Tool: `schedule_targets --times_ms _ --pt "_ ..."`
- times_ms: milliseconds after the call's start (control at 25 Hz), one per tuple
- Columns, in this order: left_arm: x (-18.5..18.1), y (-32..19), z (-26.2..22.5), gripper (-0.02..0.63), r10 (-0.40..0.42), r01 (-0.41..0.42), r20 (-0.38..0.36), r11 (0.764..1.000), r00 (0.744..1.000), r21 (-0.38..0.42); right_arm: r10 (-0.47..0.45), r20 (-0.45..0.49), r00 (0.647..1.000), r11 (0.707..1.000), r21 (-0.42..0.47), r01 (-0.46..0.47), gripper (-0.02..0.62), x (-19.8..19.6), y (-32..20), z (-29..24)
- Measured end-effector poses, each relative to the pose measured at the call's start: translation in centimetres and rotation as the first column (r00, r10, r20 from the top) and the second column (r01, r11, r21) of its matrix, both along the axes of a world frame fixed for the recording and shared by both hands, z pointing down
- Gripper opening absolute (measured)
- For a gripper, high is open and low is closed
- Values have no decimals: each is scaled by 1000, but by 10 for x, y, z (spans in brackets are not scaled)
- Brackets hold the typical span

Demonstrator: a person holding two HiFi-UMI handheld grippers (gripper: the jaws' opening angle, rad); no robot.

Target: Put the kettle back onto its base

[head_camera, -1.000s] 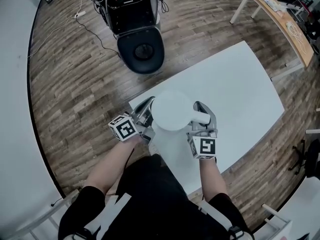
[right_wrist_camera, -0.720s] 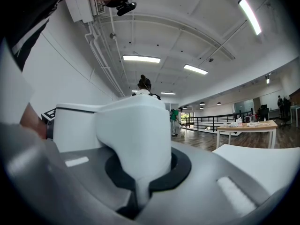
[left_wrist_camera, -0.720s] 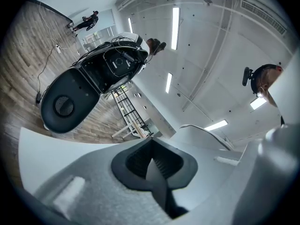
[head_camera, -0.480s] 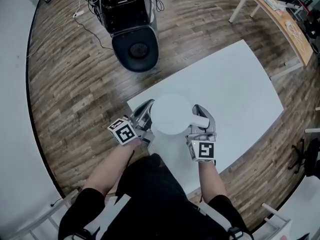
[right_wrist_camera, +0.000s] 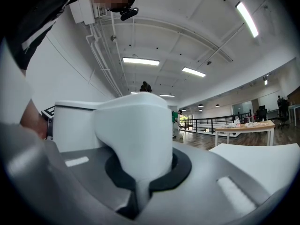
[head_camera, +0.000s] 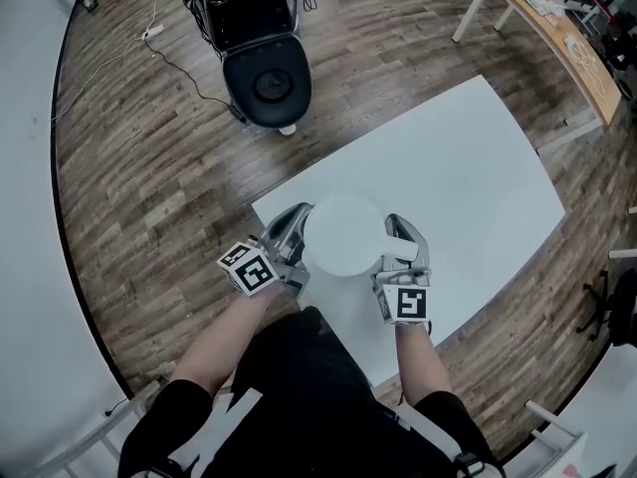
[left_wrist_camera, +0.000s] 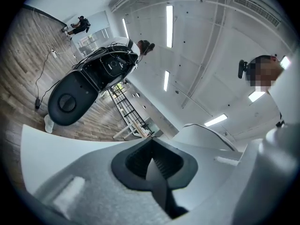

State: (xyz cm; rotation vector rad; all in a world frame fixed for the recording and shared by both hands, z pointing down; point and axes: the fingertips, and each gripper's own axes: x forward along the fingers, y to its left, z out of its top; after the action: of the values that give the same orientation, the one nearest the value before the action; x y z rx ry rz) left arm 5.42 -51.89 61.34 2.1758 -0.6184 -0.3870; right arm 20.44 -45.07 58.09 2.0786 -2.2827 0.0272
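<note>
My two forearms reach forward from my dark clothes, each with a gripper and its marker cube. The right gripper (head_camera: 402,247) has its jaws pinching the white handle (right_wrist_camera: 136,135) of the kettle (head_camera: 343,232); in the right gripper view the handle fills the gap between the jaws, and the kettle's body stands just behind it. The left gripper (head_camera: 289,232) has its jaws pressed together with nothing between them, and it lies close against the left side of the kettle. If it really touches the kettle there, I cannot tell.

The kettle is between my two grippers, over the near left corner of the white worktop (head_camera: 468,167). From above I see only its round white top, so I cannot tell if it stands on something or is lifted.

Beyond the worktop is a wooden floor (head_camera: 149,157). On it, further away, stands a black machine (head_camera: 261,68) with a rounded front and cables on top. Far at the right there is a wooden table (head_camera: 557,28) with white legs
</note>
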Motion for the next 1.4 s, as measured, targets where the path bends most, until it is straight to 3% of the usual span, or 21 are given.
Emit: schedule_targets --times_ms 120,280,480,560,720,880,1000,1160,1400 --pt "-5 5 5 -6 -14 14 -19 1000 1000 11 -5 -9 1000 1000 -17 5 5 -3 5 4" --pt "-3 10 8 -6 0 -3 -60 999 998 -39 32 -40 999 998 -60 -35 6 8 3 11" --pt "-11 15 25 -6 -20 19 -22 998 1000 -61 111 -56 992 987 -110 -117 8 12 8 15" --pt "-14 16 26 -6 -19 17 -28 997 999 -74 120 -56 991 985 -121 -126 61 13 12 17" --pt "-21 9 25 -6 -19 17 -30 998 999 -68 128 -58 990 983 -123 -135 106 17 23 19" --pt "-30 9 22 -6 -36 35 -22 997 999 -64 131 -58 990 977 -163 -139 113 15 37 28" --pt "-37 13 15 -6 -49 49 13 999 999 2 131 -54 990 975 -175 -138 121 16 40 28" --pt "-47 29 3 -6 -83 61 140 986 987 156 117 -41 992 975 -186 -122 133 17 54 27" --pt "-62 53 -14 -6 -137 101 163 972 977 214 93 -30 995 979 -181 -97 126 19 84 22"
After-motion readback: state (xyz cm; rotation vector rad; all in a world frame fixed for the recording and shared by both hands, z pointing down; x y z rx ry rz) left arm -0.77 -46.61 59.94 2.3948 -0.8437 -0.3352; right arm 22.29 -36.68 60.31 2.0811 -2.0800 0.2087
